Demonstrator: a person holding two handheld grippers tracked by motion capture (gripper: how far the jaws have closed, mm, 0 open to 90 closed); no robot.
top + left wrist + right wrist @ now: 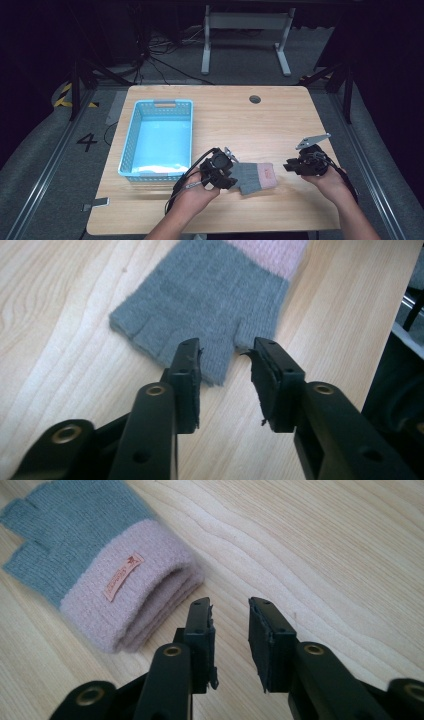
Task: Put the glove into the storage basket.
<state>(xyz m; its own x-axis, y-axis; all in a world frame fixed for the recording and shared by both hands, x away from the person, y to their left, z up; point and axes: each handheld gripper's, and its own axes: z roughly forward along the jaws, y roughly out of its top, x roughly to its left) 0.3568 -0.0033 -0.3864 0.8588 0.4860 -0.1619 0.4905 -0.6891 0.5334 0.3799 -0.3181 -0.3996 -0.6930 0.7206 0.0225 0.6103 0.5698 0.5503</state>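
Note:
A grey fingerless knit glove with a pink cuff lies flat on the wooden table, near its front edge. My left gripper is at the glove's finger end, open, its jaws just above the grey edge of the glove and holding nothing. My right gripper hovers to the right of the pink cuff, open and apart from it. A small tan label is sewn on the cuff.
A light blue plastic basket stands on the left part of the table. A round cable hole sits near the far edge. Cables and a frame's legs lie on the floor beyond.

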